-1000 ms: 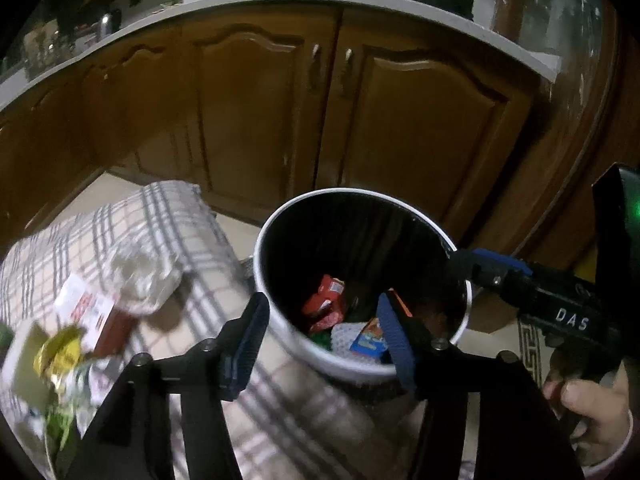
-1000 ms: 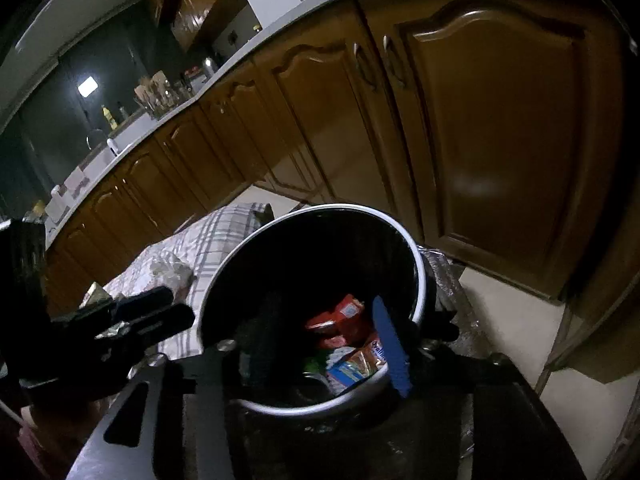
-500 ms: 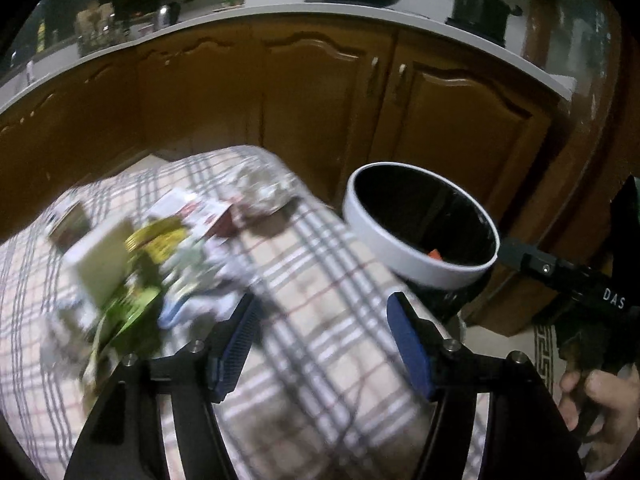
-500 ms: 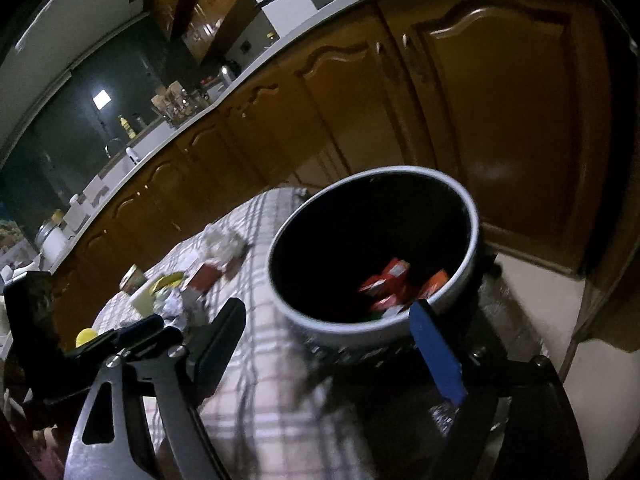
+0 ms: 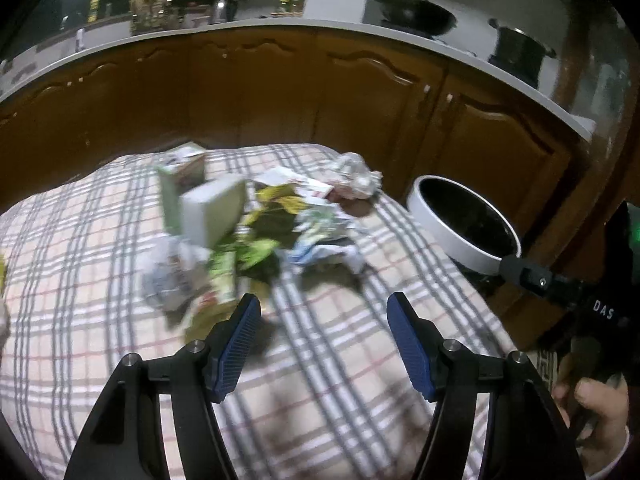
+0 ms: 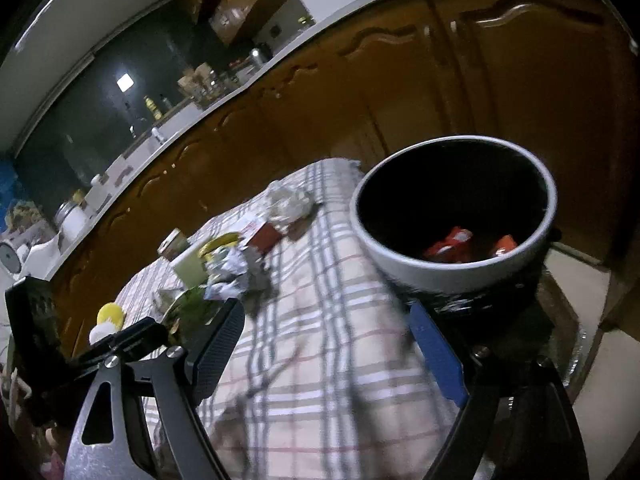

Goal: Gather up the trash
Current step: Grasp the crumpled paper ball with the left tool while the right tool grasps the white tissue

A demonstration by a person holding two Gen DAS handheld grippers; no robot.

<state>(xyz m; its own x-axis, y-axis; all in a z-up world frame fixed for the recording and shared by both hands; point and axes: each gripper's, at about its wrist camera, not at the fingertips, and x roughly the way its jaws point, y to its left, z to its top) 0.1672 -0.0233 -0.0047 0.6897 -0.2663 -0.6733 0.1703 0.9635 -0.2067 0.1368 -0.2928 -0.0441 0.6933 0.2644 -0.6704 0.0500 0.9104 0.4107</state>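
Note:
A heap of trash point(image 5: 256, 232) lies on the checked tablecloth point(image 5: 320, 360): a pale green carton point(image 5: 212, 212), crumpled paper point(image 5: 172, 276), green and yellow wrappers and a crumpled foil ball point(image 5: 354, 176). My left gripper point(image 5: 322, 328) is open and empty, just short of the heap. The white-rimmed bin point(image 6: 456, 216) stands off the table's right end with red wrappers point(image 6: 452, 244) inside. My right gripper point(image 6: 328, 344) is open and empty over the table, left of the bin. The heap also shows in the right wrist view point(image 6: 232, 272).
Brown kitchen cabinets point(image 5: 320, 92) run behind the table under a white counter with a pan point(image 5: 416, 16) and pot point(image 5: 520, 50). The right gripper's body point(image 5: 560, 288) reaches in at the right edge of the left wrist view. Tiled floor point(image 6: 580, 280) lies beyond the bin.
Both grippers have swung left, away from the bin and over the table. The left one now faces the trash heap; both stay open and empty.

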